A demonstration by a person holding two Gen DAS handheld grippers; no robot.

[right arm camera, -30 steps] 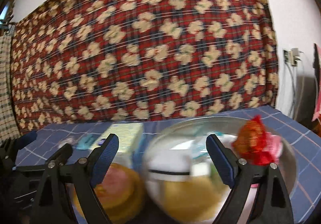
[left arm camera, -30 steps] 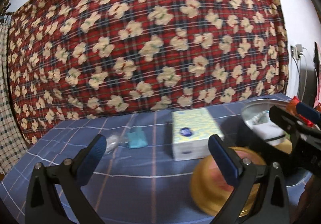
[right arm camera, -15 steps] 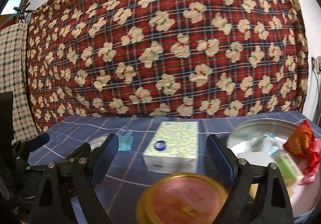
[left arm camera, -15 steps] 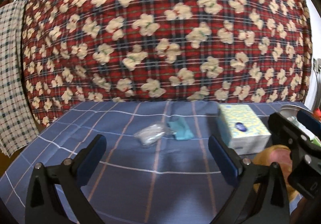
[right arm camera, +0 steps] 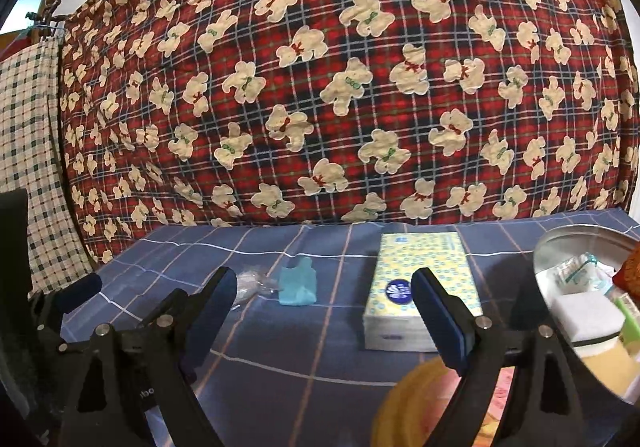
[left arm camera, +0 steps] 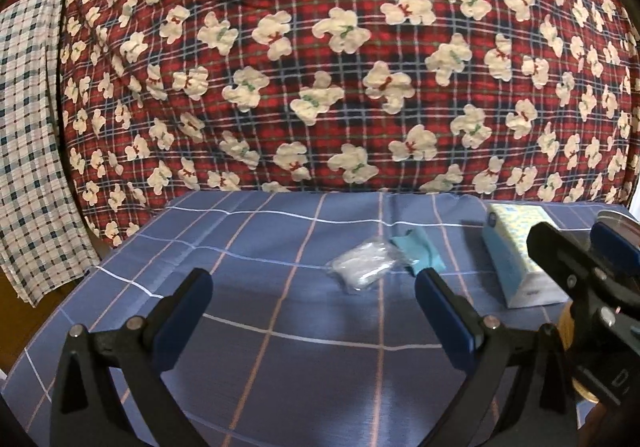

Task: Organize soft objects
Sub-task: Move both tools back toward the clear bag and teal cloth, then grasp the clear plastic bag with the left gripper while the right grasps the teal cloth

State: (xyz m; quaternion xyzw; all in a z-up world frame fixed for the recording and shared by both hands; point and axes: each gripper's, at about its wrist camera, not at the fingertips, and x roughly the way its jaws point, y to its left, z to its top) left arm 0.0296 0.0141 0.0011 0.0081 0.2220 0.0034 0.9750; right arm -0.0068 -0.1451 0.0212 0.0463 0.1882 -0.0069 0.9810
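Lining up on the clear pouch point(left arm camera: 362, 267), dead ahead of my left tongs point(left arm camera: 314, 305).
Both tongs released; right tongs point(right arm camera: 322, 309) sit farther off.

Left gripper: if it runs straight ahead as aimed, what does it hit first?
Probably the clear plastic packet on the blue cloth; it lies ahead of the open left gripper, the teal cloth just right. Depth is uncertain.
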